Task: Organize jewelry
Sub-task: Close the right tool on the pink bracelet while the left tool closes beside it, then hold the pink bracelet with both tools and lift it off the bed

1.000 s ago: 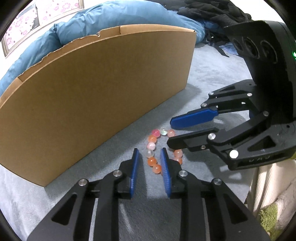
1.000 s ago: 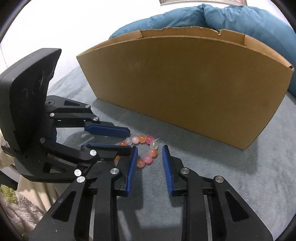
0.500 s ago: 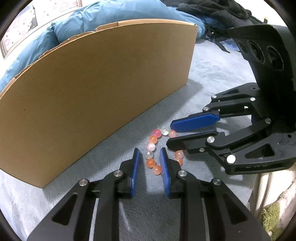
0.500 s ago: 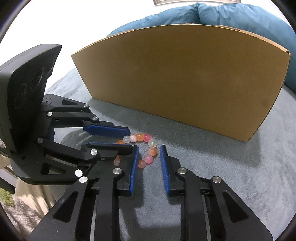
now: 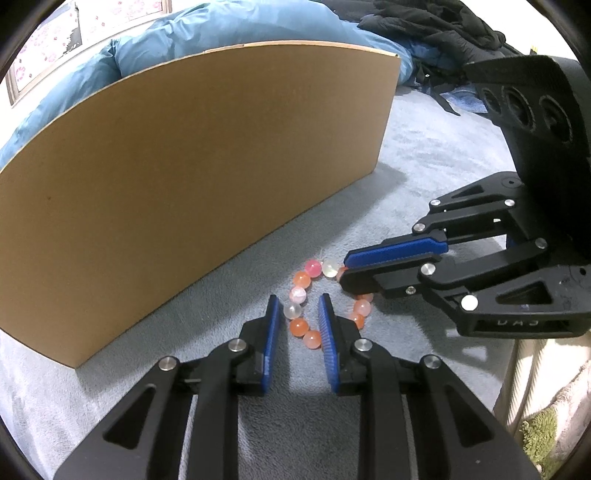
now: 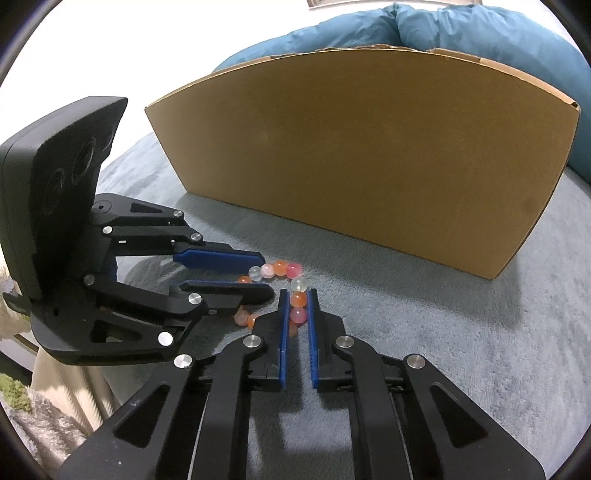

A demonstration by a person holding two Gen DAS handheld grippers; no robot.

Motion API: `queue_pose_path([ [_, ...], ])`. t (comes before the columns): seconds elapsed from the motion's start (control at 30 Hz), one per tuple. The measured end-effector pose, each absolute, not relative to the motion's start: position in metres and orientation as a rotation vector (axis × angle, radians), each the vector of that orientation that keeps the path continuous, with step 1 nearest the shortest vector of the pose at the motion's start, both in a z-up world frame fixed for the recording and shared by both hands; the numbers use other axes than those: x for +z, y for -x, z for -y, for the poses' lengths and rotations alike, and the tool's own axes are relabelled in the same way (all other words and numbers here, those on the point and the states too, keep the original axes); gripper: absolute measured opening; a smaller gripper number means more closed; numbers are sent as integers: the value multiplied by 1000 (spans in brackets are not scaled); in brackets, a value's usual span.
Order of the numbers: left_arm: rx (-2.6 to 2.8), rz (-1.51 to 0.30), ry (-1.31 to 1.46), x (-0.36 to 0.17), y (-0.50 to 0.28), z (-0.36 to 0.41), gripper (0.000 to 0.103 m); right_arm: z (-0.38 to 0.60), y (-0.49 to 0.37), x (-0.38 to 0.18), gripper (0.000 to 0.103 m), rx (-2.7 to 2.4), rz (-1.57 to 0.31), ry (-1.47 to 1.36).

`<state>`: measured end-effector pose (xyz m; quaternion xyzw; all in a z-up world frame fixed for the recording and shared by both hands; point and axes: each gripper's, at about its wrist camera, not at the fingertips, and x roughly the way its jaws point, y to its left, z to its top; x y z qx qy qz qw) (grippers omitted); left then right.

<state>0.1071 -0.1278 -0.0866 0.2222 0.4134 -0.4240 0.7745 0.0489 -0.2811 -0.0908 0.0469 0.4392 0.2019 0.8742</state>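
Note:
A beaded bracelet (image 5: 302, 280) of orange, pink and clear beads lies on the grey blanket in front of a cardboard box (image 5: 207, 177). It also shows in the right wrist view (image 6: 291, 271). My left gripper (image 5: 298, 312) is open, its fingers straddling the bracelet's near-left beads. My right gripper (image 6: 298, 308) has closed on the bracelet's other side, with beads pinched between its blue pads. It comes in from the right in the left wrist view (image 5: 345, 271). The left gripper shows at left in the right wrist view (image 6: 264, 275).
The box (image 6: 369, 158) stands close behind the bracelet; its inside is hidden. A blue duvet (image 5: 184, 33) and dark clothes (image 5: 436, 26) lie beyond. The grey blanket (image 6: 461, 332) ends near the bed edge at lower right in the left wrist view.
My right gripper moved forward over the bracelet and narrowed from open to shut on its beads. My left gripper stayed open around the bracelet's other side. Both cameras dipped lower.

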Motion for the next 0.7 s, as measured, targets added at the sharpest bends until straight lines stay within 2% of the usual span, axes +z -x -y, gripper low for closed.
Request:
queue_pose_path([
  [0.7, -907, -890, -486, -85, -106, 129, 19, 287, -55, -94, 8, 425, -928, -111],
])
